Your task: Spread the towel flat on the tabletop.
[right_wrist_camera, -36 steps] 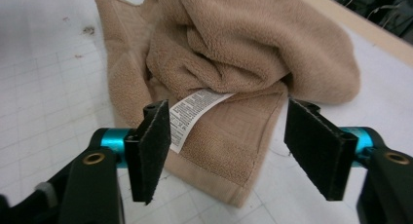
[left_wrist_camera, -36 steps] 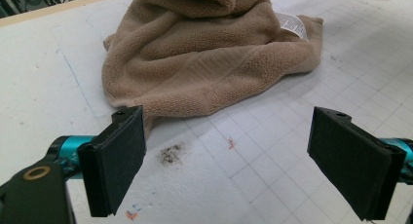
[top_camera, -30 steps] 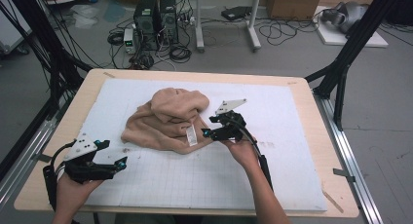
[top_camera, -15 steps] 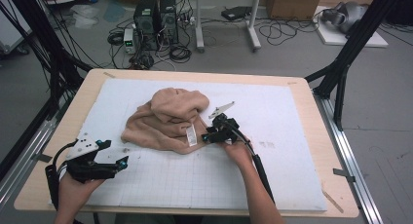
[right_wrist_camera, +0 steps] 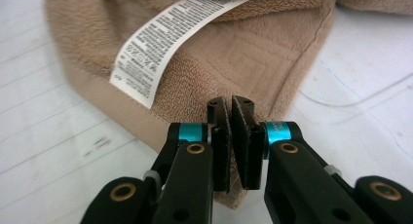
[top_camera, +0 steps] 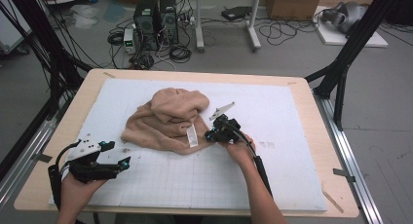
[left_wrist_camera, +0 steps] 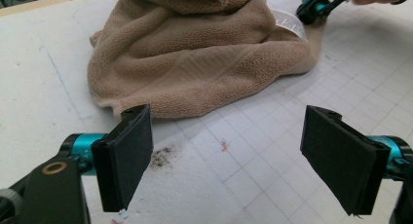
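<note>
**Right gripper pinching towel edge, left idle**

Left gripper [top_camera: 104, 158] sits nearest, low on the mat [top_camera: 195, 185], its 2 jaws spread wide, nothing between them; they have just eased in slightly. Beyond its tips, a dark smudge [left_wrist_camera: 160, 157], then the tan towel [left_wrist_camera: 195, 53] bunched in a heap. Right gripper [right_wrist_camera: 232, 136] has just been closing and is now clenched on the towel's hem, fabric pinched between the pads. White care label [right_wrist_camera: 160, 44] lies just ahead-left of its jaws.
</note>
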Available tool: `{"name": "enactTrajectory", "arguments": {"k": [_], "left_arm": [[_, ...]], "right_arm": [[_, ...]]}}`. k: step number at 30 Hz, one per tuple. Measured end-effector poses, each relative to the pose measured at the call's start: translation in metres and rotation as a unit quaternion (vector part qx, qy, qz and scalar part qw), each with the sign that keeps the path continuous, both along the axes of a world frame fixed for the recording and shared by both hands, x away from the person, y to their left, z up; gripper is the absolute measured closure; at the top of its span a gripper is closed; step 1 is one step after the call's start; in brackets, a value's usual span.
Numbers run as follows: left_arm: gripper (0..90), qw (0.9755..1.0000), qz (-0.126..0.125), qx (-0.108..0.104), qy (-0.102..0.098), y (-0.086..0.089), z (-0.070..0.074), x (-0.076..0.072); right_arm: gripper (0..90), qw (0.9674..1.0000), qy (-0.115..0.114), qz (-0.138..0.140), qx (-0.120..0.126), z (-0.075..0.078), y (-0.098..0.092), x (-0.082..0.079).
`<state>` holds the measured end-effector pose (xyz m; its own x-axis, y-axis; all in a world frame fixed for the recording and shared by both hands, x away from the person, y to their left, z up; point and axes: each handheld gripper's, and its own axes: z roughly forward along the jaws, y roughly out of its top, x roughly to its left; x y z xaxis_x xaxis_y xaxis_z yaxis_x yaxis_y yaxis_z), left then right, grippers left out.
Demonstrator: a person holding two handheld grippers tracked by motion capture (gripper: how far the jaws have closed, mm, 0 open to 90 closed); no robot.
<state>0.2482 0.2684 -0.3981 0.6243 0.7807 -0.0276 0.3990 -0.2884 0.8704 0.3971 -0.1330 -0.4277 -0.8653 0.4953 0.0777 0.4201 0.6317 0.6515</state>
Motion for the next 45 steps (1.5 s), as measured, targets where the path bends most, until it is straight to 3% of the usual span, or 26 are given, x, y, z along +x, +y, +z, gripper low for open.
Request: {"name": "enactTrajectory", "arguments": {"k": [4,5,7,16,20,23,26,27,28,30,31,33,37,40,41,45], "left_arm": [[20.1,1.0,0.002,-0.003,-0.002,0.001,0.001,0.0],[20.2,1.0,0.002,-0.001,-0.002,0.001,0.0,0.0],[20.2,1.0,0.002,-0.001,-0.004,-0.001,-0.001,-0.001],[22.0,0.9999,-0.009,0.006,-0.008,-0.013,0.0,-0.003],[22.4,0.9998,-0.014,0.008,-0.007,-0.018,-0.002,-0.004],[22.9,0.9997,-0.018,0.011,-0.007,-0.024,-0.004,-0.005],[24.1,0.9996,-0.026,0.011,-0.003,-0.031,-0.007,-0.004],[24.4,0.9994,-0.03,0.014,-0.002,-0.034,-0.008,-0.003],[25.3,0.9993,-0.035,0.015,0.001,-0.037,-0.009,-0.001],[25.7,0.9989,-0.042,0.021,0.005,-0.043,-0.01,0.002],[27.3,0.9986,-0.046,0.024,0.007,-0.046,-0.011,0.005],[28.1,0.9984,-0.049,0.024,0.012,-0.052,-0.013,0.011],[34.1,0.9976,-0.054,0.039,0.015,-0.063,-0.014,0.023],[41.7,0.997,-0.056,0.048,0.024,-0.07,-0.016,0.034],[41.7,0.9965,-0.058,0.052,0.029,-0.073,-0.018,0.038],[46.2,0.9945,-0.055,0.07,0.056,-0.078,-0.026,0.053]], "right_arm": [[86.3,0.9995,-0.021,0.008,0.024,0.013,-0.016,-0.018],[86.3,0.9991,-0.03,0.014,0.024,0.019,-0.027,-0.032],[86.3,0.999,-0.034,0.014,0.026,0.021,-0.03,-0.037],[86.3,0.9972,-0.064,0.019,0.033,0.037,-0.069,-0.101],[86.2,0.9968,-0.066,0.02,0.04,0.041,-0.086,-0.132],[86.3,0.9972,-0.066,0.018,0.03,0.041,-0.097,-0.154],[85.8,0.9976,-0.057,0.022,0.032,0.039,-0.103,-0.168],[84.2,0.9979,-0.053,0.027,0.028,0.036,-0.102,-0.169],[75.8,0.998,-0.05,0.029,0.026,0.034,-0.1,-0.167],[73.4,0.9978,-0.049,0.03,0.033,0.035,-0.1,-0.166],[67.9,0.9964,-0.066,0.024,0.048,0.04,-0.098,-0.159],[66.8,0.9961,-0.068,0.022,0.051,0.043,-0.097,-0.155],[63.8,0.995,-0.089,0.019,0.041,0.044,-0.091,-0.13],[62.4,0.9959,-0.078,0.011,0.044,0.033,-0.08,-0.101],[62.4,0.9959,-0.078,0.011,0.044,0.033,-0.08,-0.101],[61.8,0.9975,-0.067,0.015,0.013,0.018,-0.067,-0.077]]}}
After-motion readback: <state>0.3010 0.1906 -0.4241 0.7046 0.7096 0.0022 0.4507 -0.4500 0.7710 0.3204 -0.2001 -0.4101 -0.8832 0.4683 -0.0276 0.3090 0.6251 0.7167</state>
